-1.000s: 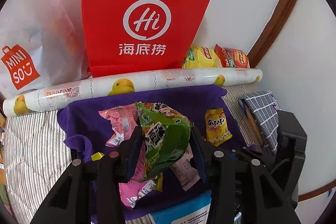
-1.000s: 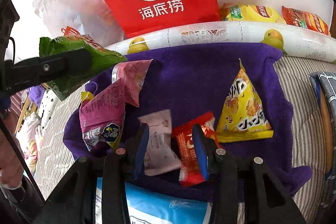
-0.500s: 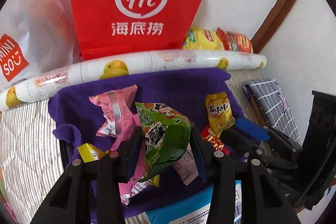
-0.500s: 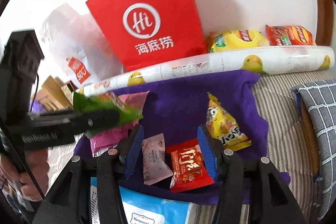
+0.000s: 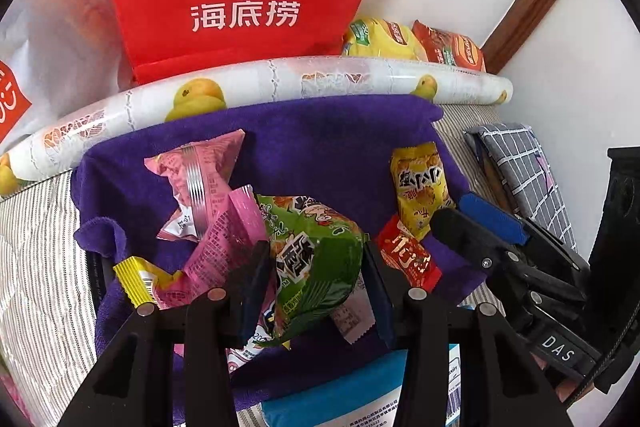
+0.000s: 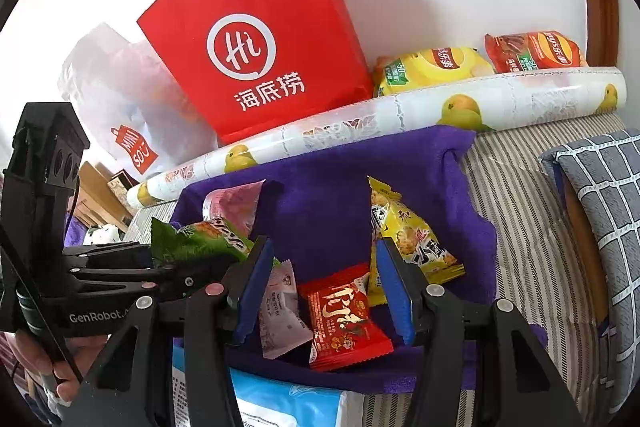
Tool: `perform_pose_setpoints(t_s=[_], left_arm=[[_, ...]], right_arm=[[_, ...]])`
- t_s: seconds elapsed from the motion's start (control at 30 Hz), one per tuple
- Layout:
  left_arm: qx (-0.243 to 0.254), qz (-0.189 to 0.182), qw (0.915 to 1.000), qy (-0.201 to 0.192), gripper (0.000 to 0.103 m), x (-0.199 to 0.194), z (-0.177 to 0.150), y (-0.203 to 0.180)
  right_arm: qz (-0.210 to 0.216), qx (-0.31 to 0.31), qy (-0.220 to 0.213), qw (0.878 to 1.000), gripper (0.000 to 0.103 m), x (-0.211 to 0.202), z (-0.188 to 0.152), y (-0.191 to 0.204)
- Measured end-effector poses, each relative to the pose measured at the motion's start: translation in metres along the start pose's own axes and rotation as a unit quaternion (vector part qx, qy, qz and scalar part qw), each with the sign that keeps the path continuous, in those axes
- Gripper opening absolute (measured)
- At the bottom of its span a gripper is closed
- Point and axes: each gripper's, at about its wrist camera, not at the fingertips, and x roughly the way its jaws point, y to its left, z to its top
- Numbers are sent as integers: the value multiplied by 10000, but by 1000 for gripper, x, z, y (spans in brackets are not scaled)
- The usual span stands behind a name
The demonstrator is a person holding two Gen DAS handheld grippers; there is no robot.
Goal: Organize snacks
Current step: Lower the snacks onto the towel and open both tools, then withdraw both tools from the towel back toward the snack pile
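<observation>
My left gripper (image 5: 316, 267) is shut on a green snack packet (image 5: 316, 255) and holds it above the purple towel (image 5: 320, 139); the packet also shows in the right wrist view (image 6: 200, 241). My right gripper (image 6: 324, 287) is open and empty, hovering over a red packet (image 6: 344, 319) and a white packet (image 6: 280, 311). A yellow triangular packet (image 6: 408, 243) lies to its right. Pink packets (image 5: 204, 187) and a small yellow packet (image 5: 138, 277) lie on the towel's left. The red paper bag (image 6: 256, 39) stands behind.
A fruit-print roll (image 6: 400, 111) lies along the towel's back edge. Yellow chips (image 6: 432, 65) and red chips (image 6: 532, 53) sit behind it. A white Miniso bag (image 6: 120, 107) stands at the left. A grey checked cushion (image 6: 600, 211) lies at the right, a blue-white pack (image 6: 288, 407) in front.
The left gripper has come closer to the red bag with the green packet. The right gripper has lifted, pulled back and opened wider over the red packet.
</observation>
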Motion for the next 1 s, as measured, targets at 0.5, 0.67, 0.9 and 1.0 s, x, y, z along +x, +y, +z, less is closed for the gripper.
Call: perform_pose_setpoints(t_s=[0.5,0.67,0.9,1.0], left_arm=[[97,73,9996,-245,66,-13,6,-5],[22,180,9993,-323,66,-19,8,1],[-113,102,9993,-339,66,-27,10,10],[-20,92,9992,-376,66,-32,9,8]], right_arm=[[-67,29,-57,10000,54,-3,1,-2],[-149,-59,-138,9998,54,-6,1,1],[-218,-258,-234,9992,54,-7,-1,7],[-213,-270,-276,9990,54,-9,-1,11]])
